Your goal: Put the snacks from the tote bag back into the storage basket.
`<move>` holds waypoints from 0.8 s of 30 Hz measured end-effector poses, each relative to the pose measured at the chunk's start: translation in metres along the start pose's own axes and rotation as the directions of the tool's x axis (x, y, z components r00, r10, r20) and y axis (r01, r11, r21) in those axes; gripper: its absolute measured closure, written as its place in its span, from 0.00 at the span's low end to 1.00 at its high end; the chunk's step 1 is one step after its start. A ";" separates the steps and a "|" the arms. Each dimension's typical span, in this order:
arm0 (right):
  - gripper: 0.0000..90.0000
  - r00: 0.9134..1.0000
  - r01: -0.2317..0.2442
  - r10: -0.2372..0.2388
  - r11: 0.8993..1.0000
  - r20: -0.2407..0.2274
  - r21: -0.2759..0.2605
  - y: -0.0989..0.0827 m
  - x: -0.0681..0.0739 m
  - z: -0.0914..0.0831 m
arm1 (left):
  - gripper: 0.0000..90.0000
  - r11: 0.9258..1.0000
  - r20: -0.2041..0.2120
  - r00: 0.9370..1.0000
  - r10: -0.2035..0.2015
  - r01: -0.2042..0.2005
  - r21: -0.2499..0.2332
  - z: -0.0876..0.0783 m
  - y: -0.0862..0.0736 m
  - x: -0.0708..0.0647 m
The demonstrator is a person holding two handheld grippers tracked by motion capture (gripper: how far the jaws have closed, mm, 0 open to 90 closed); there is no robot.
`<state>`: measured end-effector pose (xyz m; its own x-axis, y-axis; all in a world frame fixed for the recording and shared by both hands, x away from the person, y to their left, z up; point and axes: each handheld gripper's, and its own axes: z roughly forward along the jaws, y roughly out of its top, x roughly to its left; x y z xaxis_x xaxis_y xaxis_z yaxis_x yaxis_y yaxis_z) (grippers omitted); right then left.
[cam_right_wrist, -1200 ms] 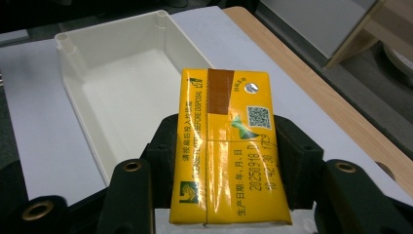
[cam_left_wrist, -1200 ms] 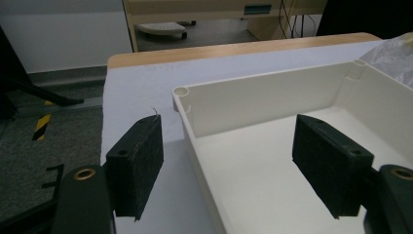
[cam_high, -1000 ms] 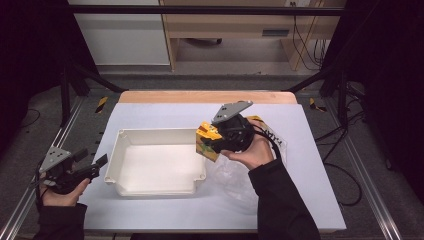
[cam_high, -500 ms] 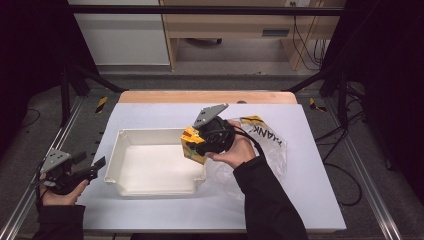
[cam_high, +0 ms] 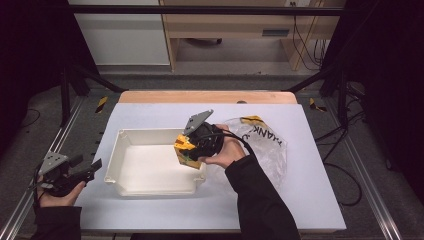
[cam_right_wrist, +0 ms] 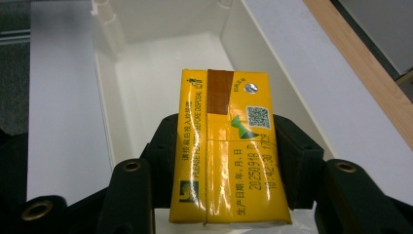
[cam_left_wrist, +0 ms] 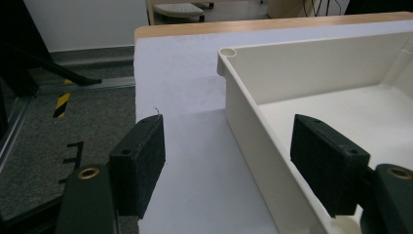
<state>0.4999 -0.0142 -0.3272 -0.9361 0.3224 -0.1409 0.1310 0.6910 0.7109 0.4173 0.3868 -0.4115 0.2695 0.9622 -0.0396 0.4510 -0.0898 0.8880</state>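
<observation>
- the right tool (cam_high: 186, 150) is clamped on a yellow rectangular drink carton (cam_right_wrist: 229, 151); in the right gripper view its black pads press both long sides, with the printed face and the brown tape strip up.
- in the high view the carton hangs over the right end of the shallow white plastic tray (cam_high: 121, 136), which sits left of centre on the bench (cam_high: 310, 200); i cannot tell whether it touches the rim.
- the step in hand looks like setting the carton down inside the tray. to do it well, carry it fully past the right wall first, so its lower edge does not catch the rim, then lower it.
- keep the carton level as it goes down, and let the pads part only once it rests on the tray floor; letting go early would let it tip or bounce.
- the crumpled clear plastic bag with black lettering (cam_high: 260, 145) lies just right of the tray, under the right forearm; keep the sleeve from dragging it along.
- the left tool (cam_high: 85, 167) hangs off the bench's left edge, jaws apart with nothing between them, aimed at the tray's left wall; it could brace that wall if the tray slides.
</observation>
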 end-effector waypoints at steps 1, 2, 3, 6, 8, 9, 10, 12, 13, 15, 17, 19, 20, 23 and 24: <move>0.56 1.000 0.000 0.000 1.000 0.000 0.000 0.000 0.000 0.000 | 0.32 1.000 0.000 1.000 0.000 0.000 0.000 0.000 0.000 0.000; 0.56 1.000 0.008 -0.008 1.000 -0.004 0.010 -0.001 0.000 0.002 | 0.32 1.000 0.002 1.000 -0.007 0.007 0.001 0.000 0.000 0.000; 0.56 1.000 0.016 -0.016 1.000 -0.011 0.017 -0.002 0.000 0.004 | 0.32 1.000 -0.002 1.000 -0.006 0.006 -0.001 0.001 -0.001 0.001; 0.56 0.999 0.029 -0.028 0.999 -0.034 0.027 -0.004 -0.001 0.011 | 0.33 1.000 -0.004 1.000 -0.003 0.003 0.007 0.002 -0.002 0.001; 0.56 0.999 0.030 -0.029 0.999 -0.037 0.026 -0.004 0.000 0.012 | 0.33 1.000 -0.004 1.000 -0.002 0.002 0.011 0.003 -0.002 0.001; 0.56 0.998 0.032 -0.031 0.999 -0.049 0.016 -0.007 0.000 0.016 | 0.33 1.000 -0.006 1.000 0.000 0.000 0.013 0.003 -0.003 0.001; 0.56 0.998 0.037 -0.037 0.999 -0.054 0.011 -0.009 0.000 0.017 | 0.33 1.000 -0.005 1.000 -0.003 0.003 0.014 0.003 -0.003 0.002; 0.56 0.997 0.035 -0.033 0.999 -0.075 0.017 -0.012 0.000 0.021 | 0.33 1.000 -0.009 1.000 -0.004 0.004 0.014 0.003 -0.003 0.002; 0.56 0.995 0.044 -0.042 0.999 -0.087 0.021 -0.014 -0.001 0.022 | 0.33 1.000 -0.010 1.000 -0.005 0.005 0.015 0.003 -0.003 0.002; 0.56 0.994 0.049 -0.045 0.998 -0.100 0.034 -0.015 -0.001 0.026 | 0.33 1.000 -0.009 1.000 -0.004 0.004 0.015 0.004 -0.003 0.002; 0.56 0.993 0.052 -0.048 0.998 -0.104 0.031 -0.018 -0.001 0.028 | 0.33 1.000 -0.008 1.000 0.000 0.000 0.015 0.004 -0.003 0.002; 0.56 0.992 0.061 -0.057 0.998 -0.115 0.025 -0.020 -0.002 0.031 | 0.33 1.000 -0.007 1.000 0.001 -0.001 0.015 0.004 -0.003 0.002; 0.56 0.991 0.053 -0.049 0.998 -0.124 0.025 -0.022 -0.002 0.032 | 0.33 1.000 -0.008 1.000 0.000 0.000 0.016 0.004 -0.003 0.003; 0.56 0.989 0.051 -0.046 0.998 -0.140 0.033 -0.025 -0.003 0.036 | 0.33 1.000 -0.008 1.000 -0.002 0.002 0.017 0.005 -0.004 0.003; 0.56 0.987 0.058 -0.052 0.998 -0.150 0.037 -0.027 -0.004 0.037 | 0.33 1.000 -0.006 1.000 -0.005 0.005 0.018 0.005 -0.004 0.003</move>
<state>0.5118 -0.0098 -0.3710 -0.9799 0.1857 -0.0725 0.0887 0.7321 0.6754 0.4205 0.3884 -0.4174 0.2621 0.9642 -0.0411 0.4679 -0.0897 0.8792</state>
